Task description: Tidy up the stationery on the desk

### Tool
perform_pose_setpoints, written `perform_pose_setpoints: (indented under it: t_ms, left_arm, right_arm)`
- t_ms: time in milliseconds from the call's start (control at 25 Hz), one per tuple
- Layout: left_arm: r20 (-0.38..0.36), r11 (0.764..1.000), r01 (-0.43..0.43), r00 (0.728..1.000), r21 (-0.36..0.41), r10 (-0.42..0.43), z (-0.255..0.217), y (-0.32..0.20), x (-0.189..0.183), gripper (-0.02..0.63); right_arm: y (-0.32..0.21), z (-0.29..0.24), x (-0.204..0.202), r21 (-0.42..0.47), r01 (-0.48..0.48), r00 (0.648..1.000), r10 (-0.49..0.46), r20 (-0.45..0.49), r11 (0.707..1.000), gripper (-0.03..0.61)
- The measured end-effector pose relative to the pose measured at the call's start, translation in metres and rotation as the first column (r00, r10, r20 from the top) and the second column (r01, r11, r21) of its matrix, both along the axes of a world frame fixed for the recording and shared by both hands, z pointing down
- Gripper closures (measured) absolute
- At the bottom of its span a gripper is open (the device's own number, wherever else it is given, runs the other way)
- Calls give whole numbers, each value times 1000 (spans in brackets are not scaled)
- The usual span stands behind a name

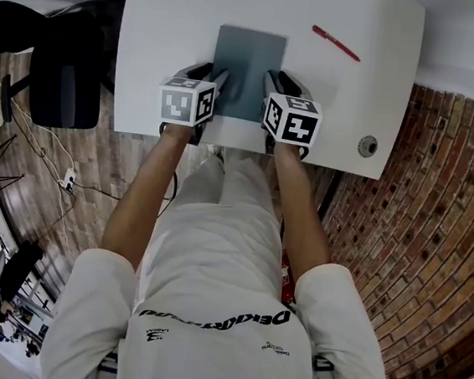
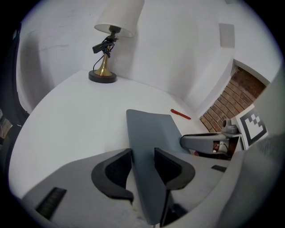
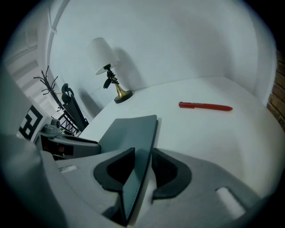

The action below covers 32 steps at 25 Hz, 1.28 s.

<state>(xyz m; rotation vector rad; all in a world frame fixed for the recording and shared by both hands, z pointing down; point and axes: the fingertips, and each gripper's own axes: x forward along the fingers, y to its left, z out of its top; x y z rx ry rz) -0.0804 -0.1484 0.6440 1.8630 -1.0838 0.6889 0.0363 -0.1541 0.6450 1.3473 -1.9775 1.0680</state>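
Note:
A grey notebook lies on the white desk in front of me. My left gripper holds its near left edge, and the notebook fills the gap between the pads. My right gripper is on the near right edge, where the notebook stands between the jaws, flat against one pad and touching the other at its tip. A red pen lies loose at the desk's far right. The same pen shows beyond the right jaws.
A table lamp with a brass base stands at the desk's far end. A small round fitting sits at the near right corner. A black chair is left of the desk, and brick paving lies to the right.

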Motion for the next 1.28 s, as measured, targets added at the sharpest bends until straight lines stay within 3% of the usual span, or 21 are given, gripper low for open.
perform_pose_setpoints:
  t_ms: [280,480,960,1080,1200,1280]
  left_arm:
    - [19,994,19,1000,109,-21,-22,-6,-9,551]
    - [-20,987,32,999,155,-29,-39,-10,-3,615]
    - [-36,959,39,999,282,-30,-72,-8,4,615]
    - [-50,958,28,999,286,-14,-78,0,10,615]
    - [-50,953,-1,999,302,16,-85,8,16,615]
    - [-40,949,-30,998,315,44,-89,13,19,615]
  right_arm:
    - [-1,-17,9,60,22,999,-20,-26,998,465]
    - [-11,-30,20,99,56,997,-50,-61,994,462]
    - [-40,-40,67,161,214,959,-176,-222,964,460]
    - [-49,-41,80,174,312,910,-241,-337,934,465]
    - [-61,-40,90,145,457,799,-333,-500,878,465]
    - [-69,-35,96,106,536,728,-394,-561,838,465]
